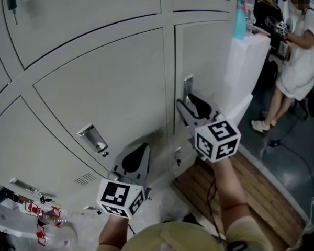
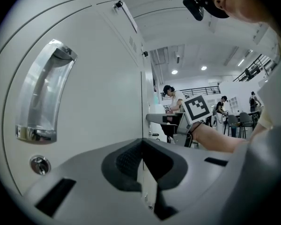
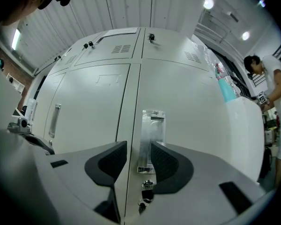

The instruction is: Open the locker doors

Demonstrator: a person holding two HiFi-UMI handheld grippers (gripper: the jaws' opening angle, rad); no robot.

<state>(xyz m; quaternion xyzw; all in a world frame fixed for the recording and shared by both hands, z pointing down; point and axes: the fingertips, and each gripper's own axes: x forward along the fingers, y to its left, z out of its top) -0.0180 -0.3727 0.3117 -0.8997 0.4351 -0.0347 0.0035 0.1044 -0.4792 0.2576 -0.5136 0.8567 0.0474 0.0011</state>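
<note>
Right gripper view: right claw (image 3: 139,144) released, locker handle (image 3: 152,125) seen between jaws; lock (image 3: 147,187) below handle partly masked. Left claw (image 2: 141,142) clenched, empty. Grey locker doors (image 1: 104,77) shut; wood-slat floor (image 1: 256,184).

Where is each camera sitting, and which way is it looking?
Head view: on the person's head, looking down at the lockers; shows left gripper, right gripper, left arm, right arm.
Left gripper view: on the left gripper, facing the left handle; shows its shut jaws and the right arm.
Right gripper view: on the right gripper, facing the right handle between its open jaws.
Shared: head and right gripper views both show right handle and bottle.
</note>
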